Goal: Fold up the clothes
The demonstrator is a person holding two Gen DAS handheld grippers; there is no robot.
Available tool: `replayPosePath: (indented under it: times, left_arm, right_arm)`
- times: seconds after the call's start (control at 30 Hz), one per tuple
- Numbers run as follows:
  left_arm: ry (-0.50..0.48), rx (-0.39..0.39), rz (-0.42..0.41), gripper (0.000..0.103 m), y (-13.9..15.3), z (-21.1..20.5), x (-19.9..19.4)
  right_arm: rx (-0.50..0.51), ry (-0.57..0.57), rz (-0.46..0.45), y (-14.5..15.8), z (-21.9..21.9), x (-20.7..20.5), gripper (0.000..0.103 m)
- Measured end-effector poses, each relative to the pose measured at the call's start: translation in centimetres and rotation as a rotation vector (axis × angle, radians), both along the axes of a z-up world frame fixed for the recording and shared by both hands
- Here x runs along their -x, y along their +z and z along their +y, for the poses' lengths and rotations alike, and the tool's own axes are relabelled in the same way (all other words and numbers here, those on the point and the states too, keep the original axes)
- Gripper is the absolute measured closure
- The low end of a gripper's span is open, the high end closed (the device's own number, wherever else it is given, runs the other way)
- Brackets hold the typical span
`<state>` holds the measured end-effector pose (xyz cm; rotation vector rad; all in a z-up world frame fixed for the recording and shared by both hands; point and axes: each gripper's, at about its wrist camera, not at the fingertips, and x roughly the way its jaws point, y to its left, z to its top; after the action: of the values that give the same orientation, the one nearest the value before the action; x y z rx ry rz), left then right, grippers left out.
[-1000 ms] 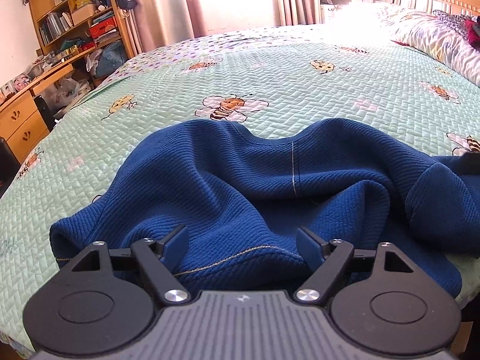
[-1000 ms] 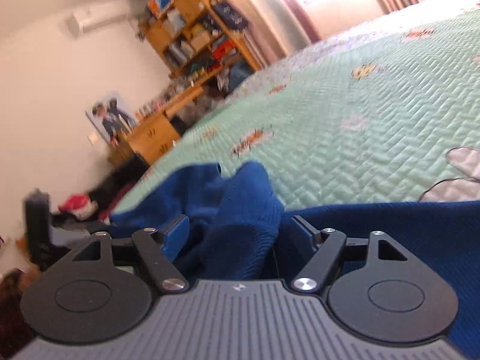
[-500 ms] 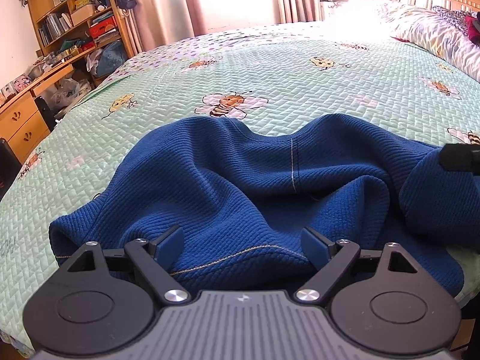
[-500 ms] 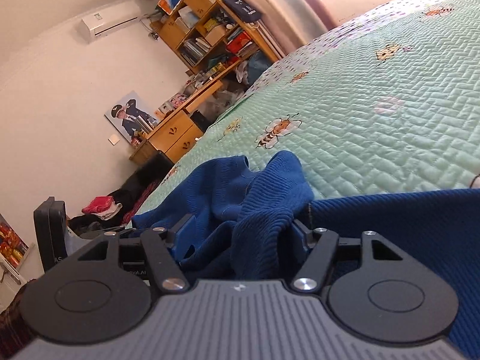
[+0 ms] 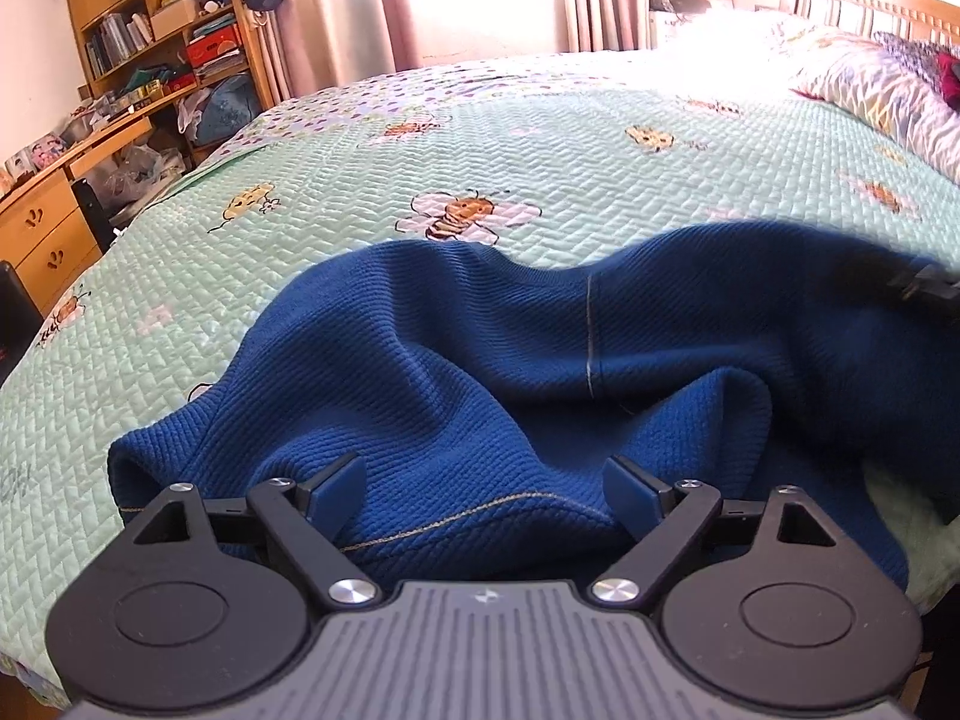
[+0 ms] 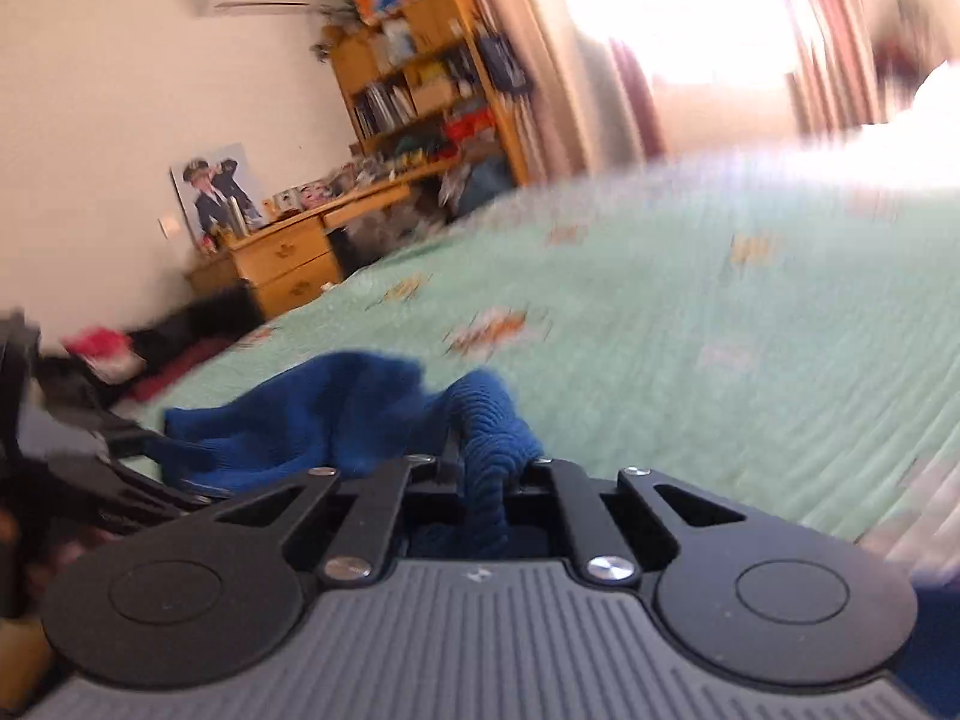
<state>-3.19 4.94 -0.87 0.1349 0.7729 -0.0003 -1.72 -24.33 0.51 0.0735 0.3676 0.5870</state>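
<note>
Blue sweater [image 5: 480, 372] crumpled at the near edge of the bed [image 5: 540, 138], on a green bee-print quilt [image 5: 336, 180], one hem with a pale stitch line nearest the camera. Left claw [image 5: 485, 489] spread wide, low over that hem, fingers [image 5: 339, 489] either side of the fold, not pressing it. Right claw [image 6: 489, 468] pressed together, pinching a bunched ridge of sweater [image 6: 489, 438] that rises between its fingers; view blurred. More blue cloth heaped just left of it, toward the bed's edge. Beyond the far side: wooden shelves [image 5: 150, 18], desk with drawers [image 6: 288, 264], pink curtains [image 5: 384, 6]. Pillow [image 5: 888, 96] at the headboard corner.
</note>
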Motion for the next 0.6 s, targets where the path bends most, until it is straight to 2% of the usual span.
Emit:
replayPosePath:
  times: [0.1, 0.2, 0.3, 0.4, 0.43, 0.47, 0.6]
  left_arm:
    - [-0.015, 0.04, -0.031, 0.014, 0.8, 0.1, 0.3]
    - [-0.051, 0.087, -0.06, 0.012, 1.5, -0.3, 0.6]
    - [-0.12, 0.118, -0.08, 0.007, 2.1, -1.4, 0.9]
    - [-0.187, 0.099, -0.094, 0.007, 2.3, -2.8, 1.3]
    - [-0.211, 0.103, -0.094, 0.007, 2.4, -3.1, 1.5]
    - [-0.231, 0.113, -0.093, 0.007, 2.5, -3.3, 1.6]
    - [-0.256, 0.161, -0.099, 0.006, 2.8, -3.4, 1.6]
  right_arm:
    - [0.214, -0.115, -0.227, 2.6, -0.7, 2.4, 0.094]
    - [0.231, -0.251, -0.271, 4.2, -4.0, 2.7, 0.094]
    - [0.273, -0.369, -0.289, 4.1, -6.9, 2.6, 0.094]
    - [0.34, -0.47, -0.235, 1.7, -9.0, 1.5, 0.094]
    - [0.343, -0.487, -0.185, 0.5, -9.6, 1.0, 0.094]
    - [0.316, -0.496, -0.117, -1.0, -10.5, 0.6, 0.094]
    - [0.096, -0.531, 0.196, -7.7, -14.0, -0.3, 0.091]
